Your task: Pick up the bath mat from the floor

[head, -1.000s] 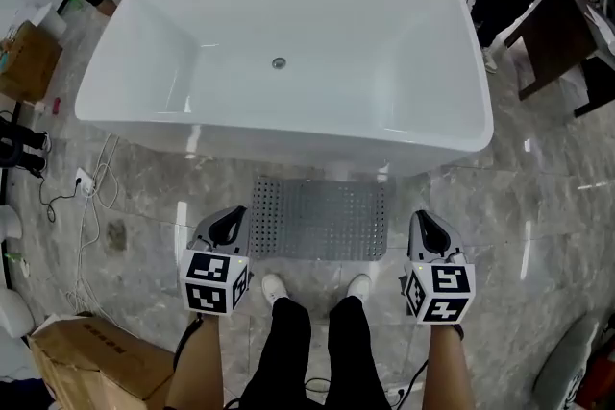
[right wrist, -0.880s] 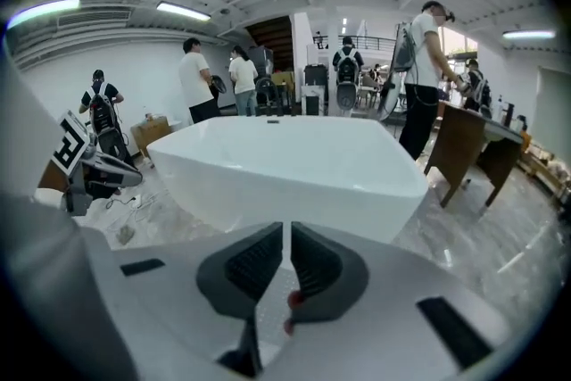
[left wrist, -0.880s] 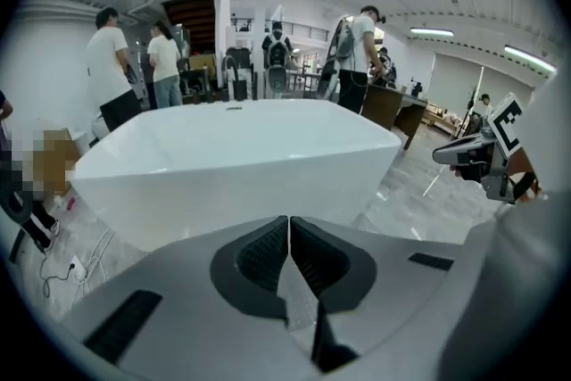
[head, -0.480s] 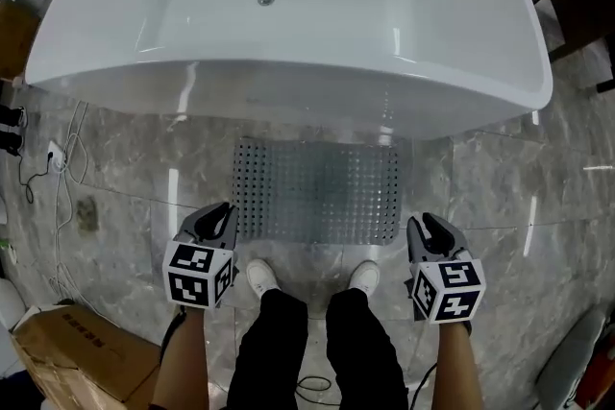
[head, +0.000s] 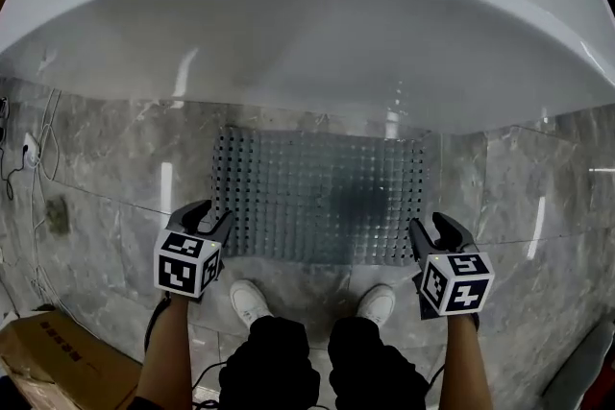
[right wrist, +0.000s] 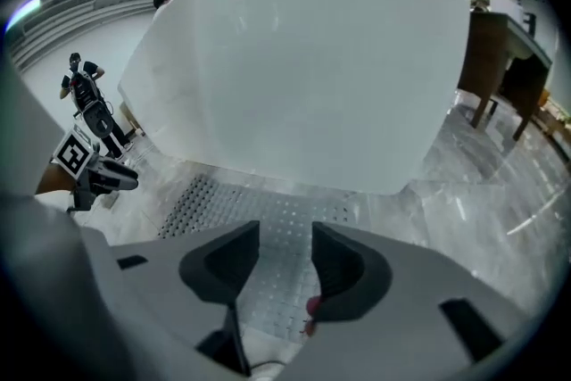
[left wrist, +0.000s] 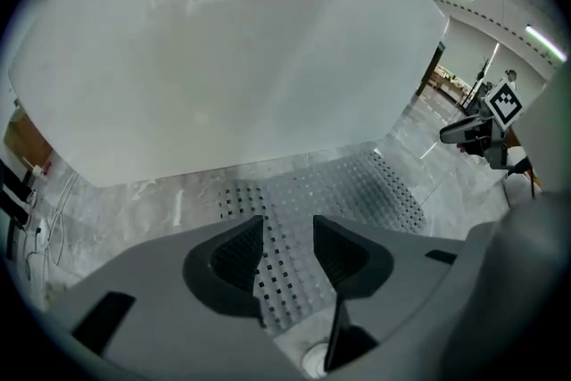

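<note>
grey perforated bath mat (head: 317,197) lies flat on marble floor (head: 86,168), just in front of bathtub (head: 307,43), long axis left-right across you. your left gripper (head: 206,220) hovers by its near-left corner, right gripper (head: 434,229) by near-right, equally near. both jaws opening, part-way apart, nothing between.

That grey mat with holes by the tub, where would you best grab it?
Grip the bath mat at its two near corners, coming from the person's side: it lies flat on the floor, with its far edge close along the bathtub.
</note>
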`<state>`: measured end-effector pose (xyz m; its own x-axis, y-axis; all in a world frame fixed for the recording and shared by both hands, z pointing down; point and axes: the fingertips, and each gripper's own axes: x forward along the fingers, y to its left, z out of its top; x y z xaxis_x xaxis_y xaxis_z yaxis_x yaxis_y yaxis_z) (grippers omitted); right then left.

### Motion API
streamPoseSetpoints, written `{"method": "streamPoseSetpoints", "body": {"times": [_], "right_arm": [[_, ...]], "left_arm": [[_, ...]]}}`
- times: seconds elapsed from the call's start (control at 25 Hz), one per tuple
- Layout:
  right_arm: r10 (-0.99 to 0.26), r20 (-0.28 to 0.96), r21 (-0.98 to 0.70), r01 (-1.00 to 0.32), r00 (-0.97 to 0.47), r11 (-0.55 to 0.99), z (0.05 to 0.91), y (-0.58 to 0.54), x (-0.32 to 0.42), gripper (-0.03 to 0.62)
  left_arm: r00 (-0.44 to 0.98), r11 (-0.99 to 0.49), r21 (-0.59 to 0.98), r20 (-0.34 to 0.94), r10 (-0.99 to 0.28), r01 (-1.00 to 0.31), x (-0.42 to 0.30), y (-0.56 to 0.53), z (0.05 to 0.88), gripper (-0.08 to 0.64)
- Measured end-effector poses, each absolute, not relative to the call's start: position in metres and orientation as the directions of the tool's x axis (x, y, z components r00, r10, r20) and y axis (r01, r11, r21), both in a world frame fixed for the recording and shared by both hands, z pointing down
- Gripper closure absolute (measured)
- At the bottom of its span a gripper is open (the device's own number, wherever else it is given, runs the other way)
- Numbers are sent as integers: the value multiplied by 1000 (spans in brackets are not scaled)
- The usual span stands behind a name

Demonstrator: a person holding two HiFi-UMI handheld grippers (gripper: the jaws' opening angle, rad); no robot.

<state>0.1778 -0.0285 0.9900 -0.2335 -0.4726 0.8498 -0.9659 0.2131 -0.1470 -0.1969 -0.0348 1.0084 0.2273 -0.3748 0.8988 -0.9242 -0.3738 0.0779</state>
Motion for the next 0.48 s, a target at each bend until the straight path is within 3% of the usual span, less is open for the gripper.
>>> {"method": "streamPoseSetpoints", "body": {"times": [0.48], "right_arm": [[-383, 911, -87, -980, -152, 181, 1161, -31, 205, 327]], "left_arm": [[140, -346, 17, 933, -332, -938, -245, -47, 1164, 315]]}}
